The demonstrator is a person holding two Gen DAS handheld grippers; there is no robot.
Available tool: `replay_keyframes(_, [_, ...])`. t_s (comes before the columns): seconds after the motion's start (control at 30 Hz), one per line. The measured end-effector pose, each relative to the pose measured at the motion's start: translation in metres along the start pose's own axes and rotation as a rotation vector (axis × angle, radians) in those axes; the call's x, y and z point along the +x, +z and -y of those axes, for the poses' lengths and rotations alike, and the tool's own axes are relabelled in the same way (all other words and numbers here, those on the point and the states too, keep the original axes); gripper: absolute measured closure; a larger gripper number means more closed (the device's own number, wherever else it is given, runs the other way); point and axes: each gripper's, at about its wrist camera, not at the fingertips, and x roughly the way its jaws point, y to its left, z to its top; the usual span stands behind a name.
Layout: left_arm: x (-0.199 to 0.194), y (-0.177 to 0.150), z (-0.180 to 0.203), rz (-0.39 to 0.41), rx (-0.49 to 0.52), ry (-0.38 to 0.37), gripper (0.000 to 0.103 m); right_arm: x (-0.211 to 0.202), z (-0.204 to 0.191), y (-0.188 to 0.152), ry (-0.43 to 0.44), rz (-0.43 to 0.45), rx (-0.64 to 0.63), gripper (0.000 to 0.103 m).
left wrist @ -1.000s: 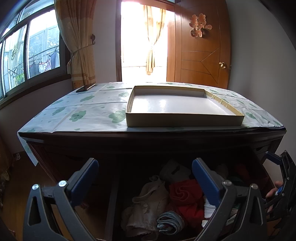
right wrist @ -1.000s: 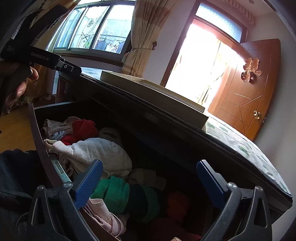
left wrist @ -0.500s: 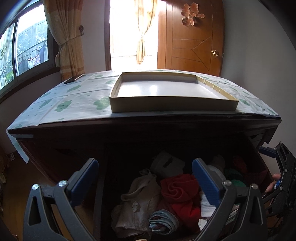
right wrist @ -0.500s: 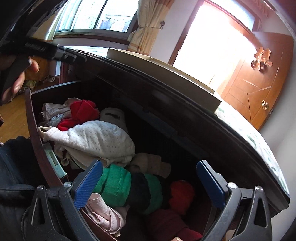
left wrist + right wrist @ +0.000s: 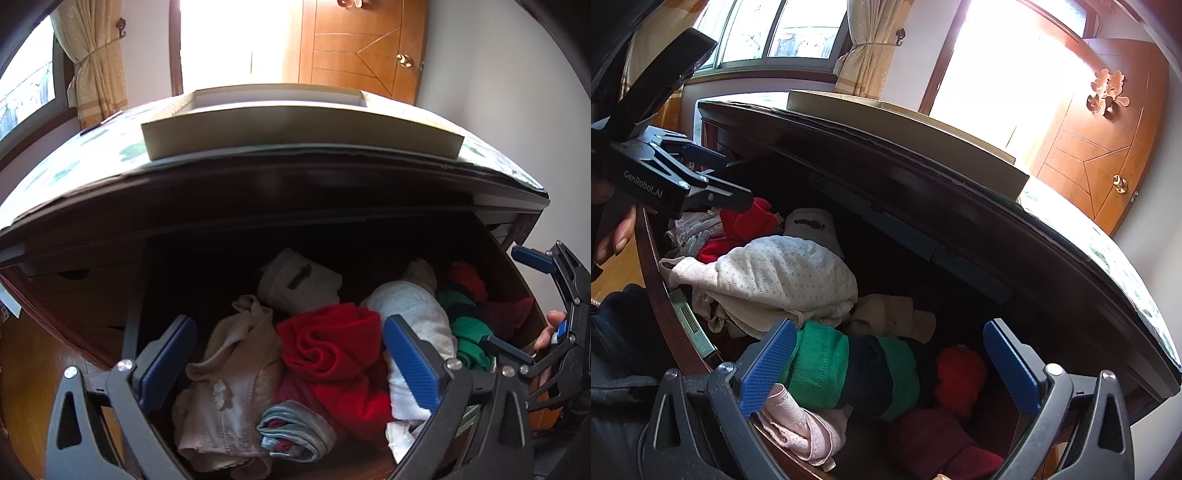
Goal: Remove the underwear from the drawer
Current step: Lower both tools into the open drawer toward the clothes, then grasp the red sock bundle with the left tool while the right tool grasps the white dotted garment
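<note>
The open drawer (image 5: 655, 277) of a dark wooden dresser is stuffed with underwear. In the left wrist view a red garment (image 5: 332, 347) lies in the middle, a beige one (image 5: 229, 373) to its left, a grey rolled one (image 5: 291, 435) in front. My left gripper (image 5: 288, 362) hovers open just above the red and beige pieces. In the right wrist view my right gripper (image 5: 886, 365) hangs open over a green and navy garment (image 5: 849, 365), with a white dotted garment (image 5: 783, 273) and a pink one (image 5: 798, 424) beside it. Neither holds anything.
A shallow cardboard box lid (image 5: 295, 122) rests on the dresser top (image 5: 74, 177), which overhangs the drawer. A wooden door (image 5: 358, 44) and a bright doorway stand behind. A person's fingers (image 5: 613, 236) grip the left tool. A white rolled piece (image 5: 295, 284) lies deep in the drawer.
Both grippers have dropped lower and closer to the drawer's contents. The dresser top now sits high in both views. Both stay open and empty.
</note>
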Motion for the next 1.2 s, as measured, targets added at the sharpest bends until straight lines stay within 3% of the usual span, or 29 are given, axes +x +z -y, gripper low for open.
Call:
replay_keyframes(0.13, [0.004,-0.001,0.005,-0.022,0.012,-0.035,0.001,0.001,0.001,0.000,-0.002,-0.005,0.009,0.001])
replay_keyframes(0.3, [0.013,0.002,0.010,-0.066,0.032,-0.048,0.008,0.002,0.002,0.000,-0.001,-0.017,0.016,0.001])
replay_keyframes(0.43, [0.020,0.002,0.009,-0.108,0.026,-0.064,0.015,0.005,0.004,0.003,0.066,-0.048,-0.005,0.001])
replay_keyframes(0.53, [0.025,0.003,0.010,-0.137,0.035,-0.075,0.015,0.005,0.008,0.009,0.066,-0.055,0.004,0.001])
replay_keyframes(0.63, [0.030,0.002,0.011,-0.159,0.048,-0.086,0.022,0.005,0.013,0.012,0.091,-0.051,0.048,0.001])
replay_keyframes(0.73, [0.035,-0.001,0.008,-0.180,0.034,-0.124,0.041,0.010,0.011,0.009,0.115,-0.071,0.067,0.001])
replay_keyframes(1.07, [0.024,-0.007,0.001,-0.114,0.009,-0.172,0.055,0.001,0.020,0.018,0.149,-0.014,0.180,0.001])
replay_keyframes(1.2, [0.018,-0.008,-0.005,-0.088,-0.022,-0.187,0.056,0.006,0.023,0.027,0.204,-0.051,0.260,0.001])
